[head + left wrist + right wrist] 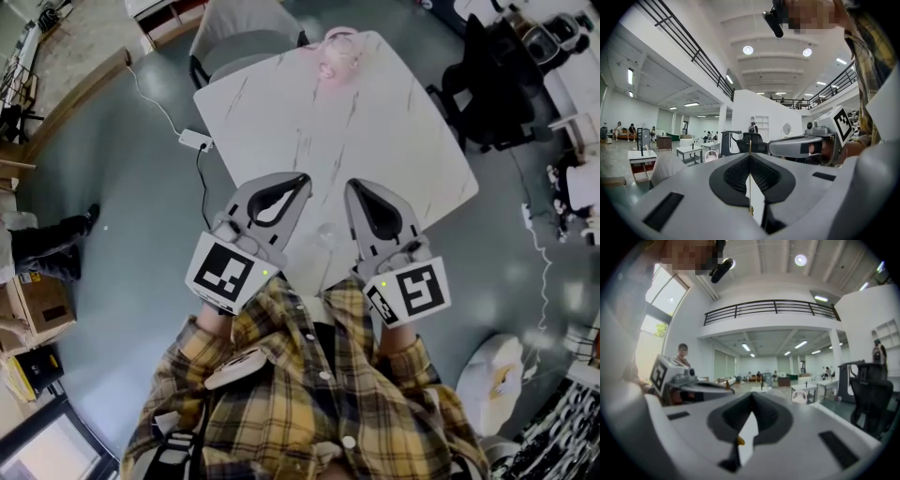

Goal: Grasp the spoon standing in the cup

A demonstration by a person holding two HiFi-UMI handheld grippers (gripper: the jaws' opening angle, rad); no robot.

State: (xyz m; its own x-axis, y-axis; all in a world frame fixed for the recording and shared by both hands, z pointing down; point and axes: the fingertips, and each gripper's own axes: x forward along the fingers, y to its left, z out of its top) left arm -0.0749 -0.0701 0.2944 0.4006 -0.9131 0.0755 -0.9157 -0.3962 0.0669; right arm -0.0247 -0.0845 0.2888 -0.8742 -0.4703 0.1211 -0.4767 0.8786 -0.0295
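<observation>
The person is holding both grippers over the table's near edge, left gripper and right gripper pinched together, empty. The cup is standing at the far edge, well apart; its spoon is blurring out.

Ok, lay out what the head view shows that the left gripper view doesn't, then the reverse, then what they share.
Only the head view: the whole white table from above, and a white power strip on the grey floor.

Only the left gripper view: round ceiling lights, a balcony railing and seated people far off at the left.

Both: the left gripper with its jaws together on nothing, the right gripper beside it, and probably the pink cup, a small pinkish shape past the jaws in the left gripper view.
</observation>
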